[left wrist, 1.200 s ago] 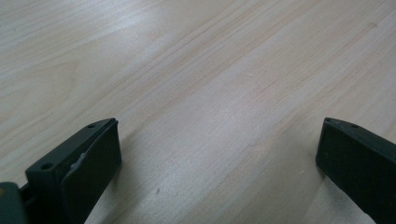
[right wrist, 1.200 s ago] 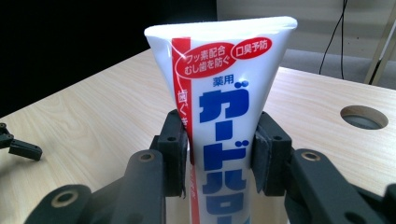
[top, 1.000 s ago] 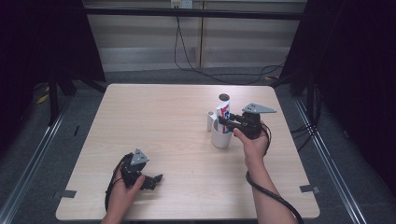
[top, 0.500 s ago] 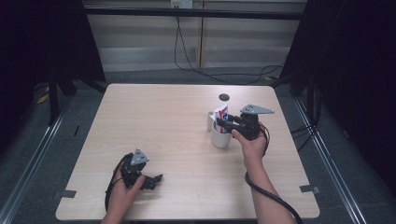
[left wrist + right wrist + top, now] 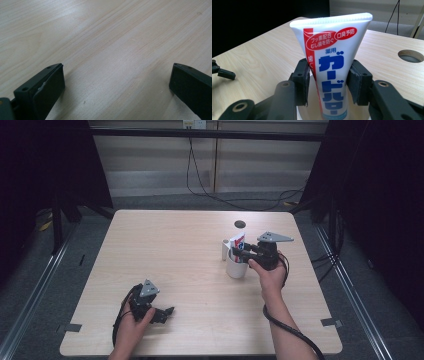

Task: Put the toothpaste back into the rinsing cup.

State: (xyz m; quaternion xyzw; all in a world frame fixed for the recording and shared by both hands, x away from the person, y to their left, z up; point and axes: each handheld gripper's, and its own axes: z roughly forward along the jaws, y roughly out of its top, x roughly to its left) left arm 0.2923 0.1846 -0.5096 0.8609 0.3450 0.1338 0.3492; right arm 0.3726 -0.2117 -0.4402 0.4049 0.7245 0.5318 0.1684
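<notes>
The right gripper is held level at the white mug; its jaws, just opening, flank the upright toothpaste tube standing in it, seemingly without pressing. The left gripper rests low on the table, jaws wide apart.

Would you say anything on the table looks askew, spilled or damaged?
Nothing stands out: the toothpaste tube stands crimped end up in the white mug, between the right gripper jaws, which have just been opening. Nothing has spilled.
</notes>
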